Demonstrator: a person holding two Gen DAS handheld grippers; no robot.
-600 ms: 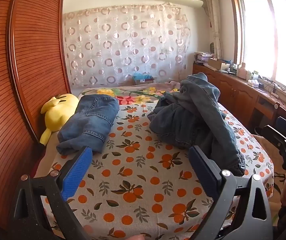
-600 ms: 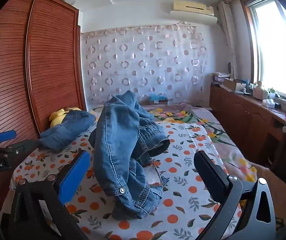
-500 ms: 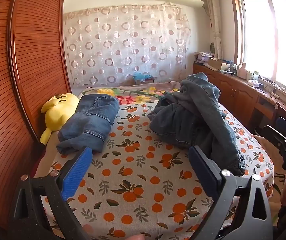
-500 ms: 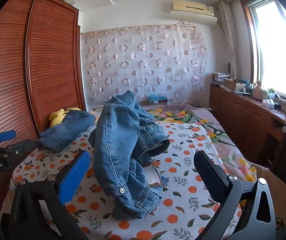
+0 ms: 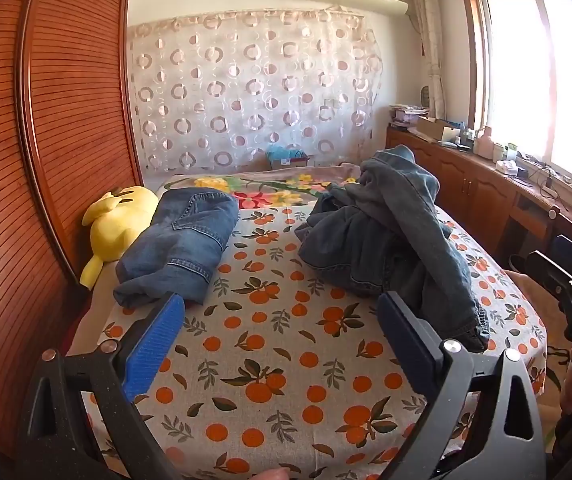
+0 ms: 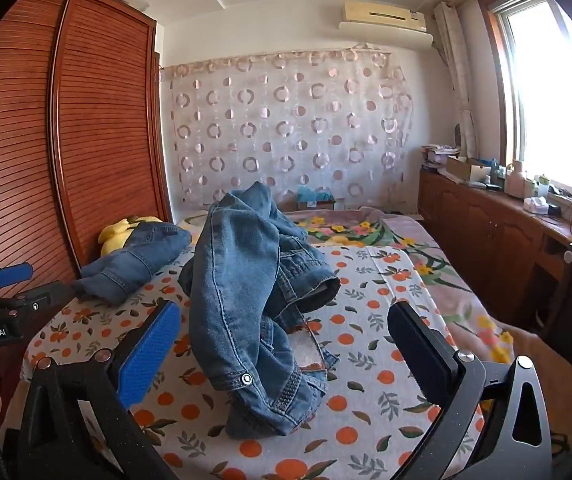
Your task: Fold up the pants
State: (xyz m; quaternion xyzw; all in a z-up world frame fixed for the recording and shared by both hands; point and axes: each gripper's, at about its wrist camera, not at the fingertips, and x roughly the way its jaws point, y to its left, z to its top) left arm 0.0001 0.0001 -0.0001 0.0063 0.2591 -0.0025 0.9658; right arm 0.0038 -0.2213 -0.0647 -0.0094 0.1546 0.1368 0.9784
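A crumpled heap of blue jeans [image 5: 390,240] lies on the right half of the bed; in the right wrist view the same jeans [image 6: 253,296] rise in a mound with the buttoned waistband nearest me. A folded pair of jeans [image 5: 185,240] lies at the left, seen also as folded jeans [image 6: 137,260]. My left gripper [image 5: 281,320] hovers open over bare bedsheet, apart from both pairs. My right gripper [image 6: 286,328] stands open with the heap's near end in line between its fingers, untouched.
The bed [image 5: 286,380] has an orange-print sheet. A yellow plush toy [image 5: 121,220] sits by the wooden wardrobe [image 5: 45,140] at left. A wooden counter [image 6: 526,232] with clutter runs under the window at right. A curtain [image 5: 253,96] hangs behind.
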